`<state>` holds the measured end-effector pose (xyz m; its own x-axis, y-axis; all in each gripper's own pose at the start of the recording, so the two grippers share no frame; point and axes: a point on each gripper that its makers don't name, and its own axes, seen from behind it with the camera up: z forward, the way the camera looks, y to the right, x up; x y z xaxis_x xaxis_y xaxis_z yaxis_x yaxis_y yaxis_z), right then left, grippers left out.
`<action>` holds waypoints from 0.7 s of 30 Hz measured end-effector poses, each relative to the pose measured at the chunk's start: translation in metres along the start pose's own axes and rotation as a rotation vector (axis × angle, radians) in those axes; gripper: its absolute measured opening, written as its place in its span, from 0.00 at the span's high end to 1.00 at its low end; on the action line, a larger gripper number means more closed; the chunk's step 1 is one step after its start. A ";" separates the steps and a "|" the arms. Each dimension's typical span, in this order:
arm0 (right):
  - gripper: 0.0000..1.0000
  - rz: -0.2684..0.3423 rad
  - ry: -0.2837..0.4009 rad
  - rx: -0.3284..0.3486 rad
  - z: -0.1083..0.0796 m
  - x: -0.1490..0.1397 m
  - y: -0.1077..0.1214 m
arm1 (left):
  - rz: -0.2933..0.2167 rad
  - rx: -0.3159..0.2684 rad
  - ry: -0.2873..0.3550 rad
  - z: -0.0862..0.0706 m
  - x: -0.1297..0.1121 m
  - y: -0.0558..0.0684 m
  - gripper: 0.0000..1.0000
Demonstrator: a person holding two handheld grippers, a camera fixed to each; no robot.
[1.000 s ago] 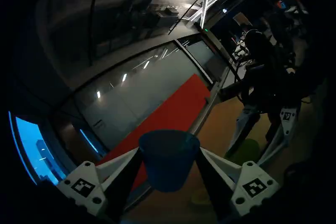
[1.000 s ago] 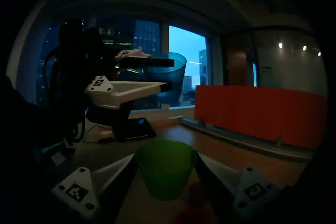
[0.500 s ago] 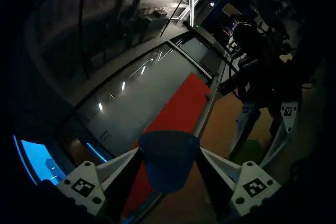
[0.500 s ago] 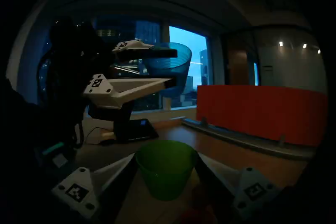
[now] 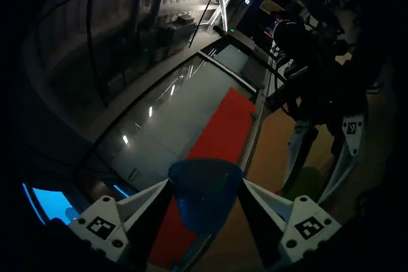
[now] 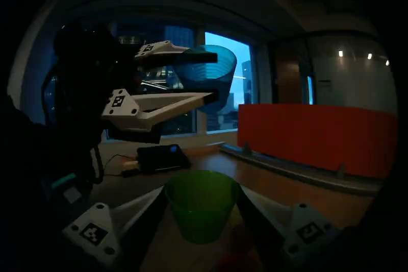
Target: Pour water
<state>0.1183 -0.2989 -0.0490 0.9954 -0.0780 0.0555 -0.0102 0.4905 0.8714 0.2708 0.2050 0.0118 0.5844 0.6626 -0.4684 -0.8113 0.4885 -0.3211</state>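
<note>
The left hand-held gripper (image 5: 205, 193) clamps a blue cup (image 5: 204, 211) between both fingers. The right hand-held gripper (image 6: 202, 198) likewise grips a green cup (image 6: 202, 216), with the wooden tabletop (image 6: 270, 182) beneath it. The blue cup hangs tilted above and left of the green cup, and a red partition (image 6: 316, 137) stands behind the green cup.

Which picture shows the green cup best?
The right gripper view: the green cup sits big and close, held in the right claw. In the left gripper view it is a small, dim green patch far off, between that claw's fingers.
</note>
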 end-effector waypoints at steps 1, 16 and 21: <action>0.08 0.000 0.000 0.000 0.000 0.000 0.000 | 0.007 0.001 0.001 0.000 0.001 -0.001 0.15; 0.08 0.000 -0.003 0.001 -0.001 -0.001 0.001 | 0.084 0.013 0.006 0.002 0.008 -0.001 0.15; 0.08 -0.007 -0.005 -0.001 -0.003 -0.001 0.002 | 0.102 0.018 0.006 0.002 0.009 -0.002 0.15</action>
<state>0.1175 -0.2951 -0.0491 0.9950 -0.0853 0.0517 -0.0032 0.4905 0.8714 0.2781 0.2109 0.0097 0.4987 0.7060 -0.5028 -0.8661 0.4290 -0.2567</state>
